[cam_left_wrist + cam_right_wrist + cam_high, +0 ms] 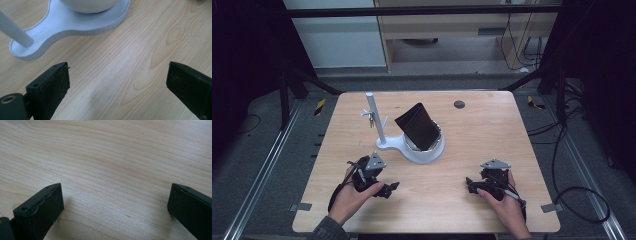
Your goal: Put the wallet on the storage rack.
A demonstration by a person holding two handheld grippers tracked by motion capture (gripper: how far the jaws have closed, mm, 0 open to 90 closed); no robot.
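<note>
A white stand (398,144) sits mid-table: a flat base with an upright post (375,119) and a round bowl (435,148). A black wallet (418,126) stands tilted in the bowl. A small bunch of keys (370,118) hangs from the post. My left gripper (388,190) rests on the table in front of the stand, open with nothing between its jaws. In the left gripper view the stand's base (72,23) and post (15,32) lie just ahead of the left gripper (117,82). My right gripper (469,183) rests at the front right, open over bare wood, as the right gripper view (115,205) confirms.
The wooden table (482,130) has a small dark round cap (459,104) near its far edge. Black frame legs and cables stand on the floor around the table. A person's hands hold both grippers near the front edge.
</note>
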